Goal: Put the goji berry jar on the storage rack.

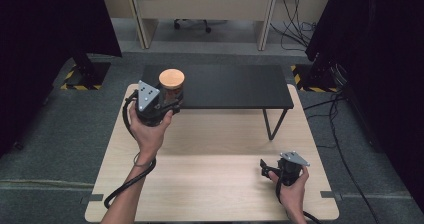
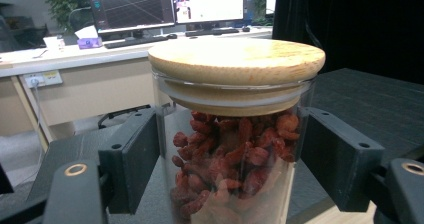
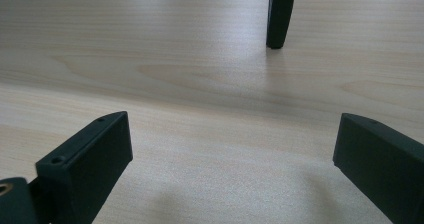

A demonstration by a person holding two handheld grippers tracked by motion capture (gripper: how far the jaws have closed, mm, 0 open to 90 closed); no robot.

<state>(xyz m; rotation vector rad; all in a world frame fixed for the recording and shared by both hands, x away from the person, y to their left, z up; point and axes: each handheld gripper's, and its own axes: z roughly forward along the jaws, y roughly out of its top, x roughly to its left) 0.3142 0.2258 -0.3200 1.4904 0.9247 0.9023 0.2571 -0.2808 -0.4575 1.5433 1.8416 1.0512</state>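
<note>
Seen from above: a pale wooden table (image 1: 210, 184) bearing a low black rectangular shelf on thin metal legs (image 1: 235, 86). At the shelf's front left corner, a clear glass jar with a round wooden lid (image 1: 171, 84), flanked by the left gripper (image 1: 167, 101), held in the left hand (image 1: 148, 129). Near the table's front right, the right gripper (image 1: 265, 166), low over the wood, gripped by the right hand (image 1: 294, 186). Grey carpet (image 1: 50, 134) all around.
</note>
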